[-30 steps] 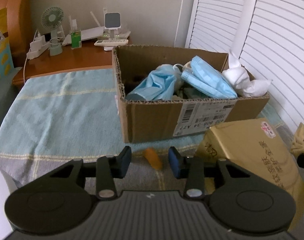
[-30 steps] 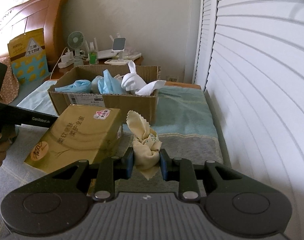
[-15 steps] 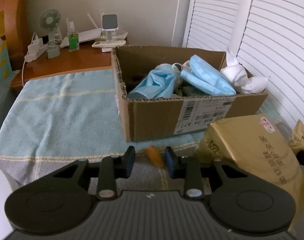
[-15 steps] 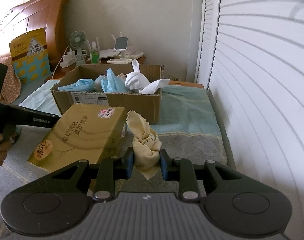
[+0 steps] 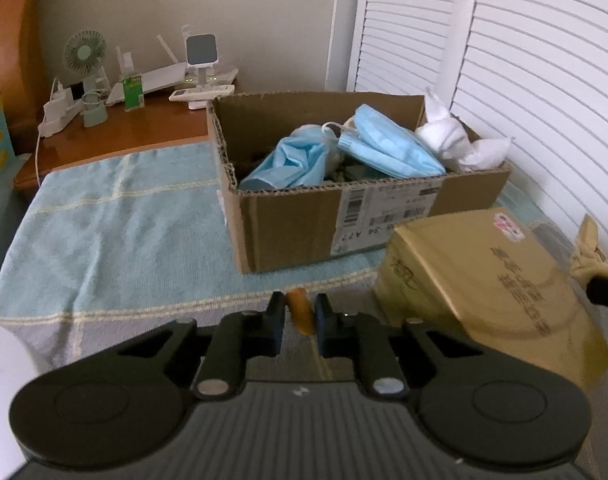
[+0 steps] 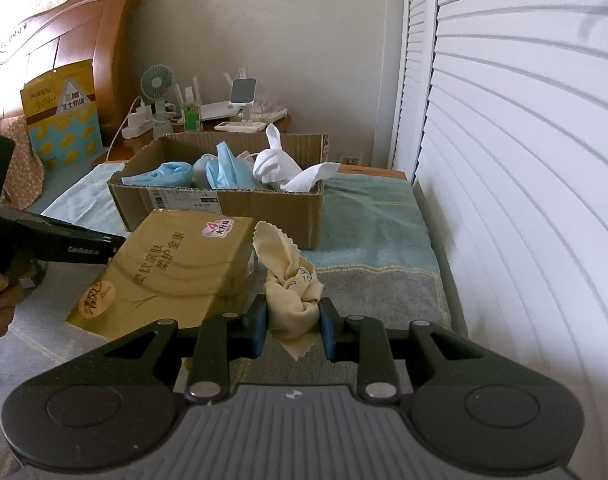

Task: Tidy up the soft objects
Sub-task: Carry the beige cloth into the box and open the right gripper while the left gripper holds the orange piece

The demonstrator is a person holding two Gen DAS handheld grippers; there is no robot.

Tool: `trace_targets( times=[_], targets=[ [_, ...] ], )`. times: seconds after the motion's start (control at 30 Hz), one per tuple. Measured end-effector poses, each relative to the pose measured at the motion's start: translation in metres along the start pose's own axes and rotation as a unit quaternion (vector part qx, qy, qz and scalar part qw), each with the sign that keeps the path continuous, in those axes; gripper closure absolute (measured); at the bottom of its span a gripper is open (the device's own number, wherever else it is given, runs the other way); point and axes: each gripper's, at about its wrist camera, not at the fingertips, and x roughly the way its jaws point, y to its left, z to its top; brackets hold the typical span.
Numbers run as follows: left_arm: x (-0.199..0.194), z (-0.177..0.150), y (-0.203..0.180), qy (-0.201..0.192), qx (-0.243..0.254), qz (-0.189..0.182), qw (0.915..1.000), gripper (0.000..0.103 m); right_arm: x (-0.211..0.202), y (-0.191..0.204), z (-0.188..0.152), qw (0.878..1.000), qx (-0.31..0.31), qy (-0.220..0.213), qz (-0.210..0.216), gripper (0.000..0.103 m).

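In the left wrist view the left gripper (image 5: 300, 316), wide apart a second ago, has narrowed onto the small orange piece (image 5: 301, 314) lying on the bed (image 5: 104, 220) just in front of the cardboard box (image 5: 304, 220), so that piece looks ready to lift (the box's near wall stands close ahead and must be cleared, with the gold tissue pack (image 5: 484, 272) crowding the right). In the right wrist view the right gripper (image 6: 293, 326) is unchanged, clamped on the knotted yellow cloth (image 6: 292, 288) beside the pack, with open bed to its right up to the shutters (image 6: 504, 160).
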Motion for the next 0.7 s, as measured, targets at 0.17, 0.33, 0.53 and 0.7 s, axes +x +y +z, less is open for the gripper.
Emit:
trace_targets(
  times=[0.17, 0.33, 0.53, 0.7],
  targets=[
    [-0.022, -0.005, -0.003, -0.001, 0.014, -0.014, 0.9998, 0.089, -0.010, 0.003, -0.003, 1.000, 0.000, -0.001, 0.002, 0.072],
    [-0.052, -0.011, -0.012, -0.004, 0.031, -0.045, 0.9985, 0.089, -0.023, 0.008, -0.004, 1.000, -0.003, -0.003, 0.007, 0.072],
    [-0.089, -0.019, -0.028, -0.009, 0.057, -0.096, 0.9937, 0.089, -0.044, 0.020, -0.001, 0.999, -0.006, -0.014, 0.032, 0.072],
    [-0.111, -0.026, -0.039, -0.013, 0.074, -0.133, 0.9883, 0.089, -0.055, 0.030, 0.004, 0.998, -0.013, -0.020, 0.056, 0.072]
  ],
)
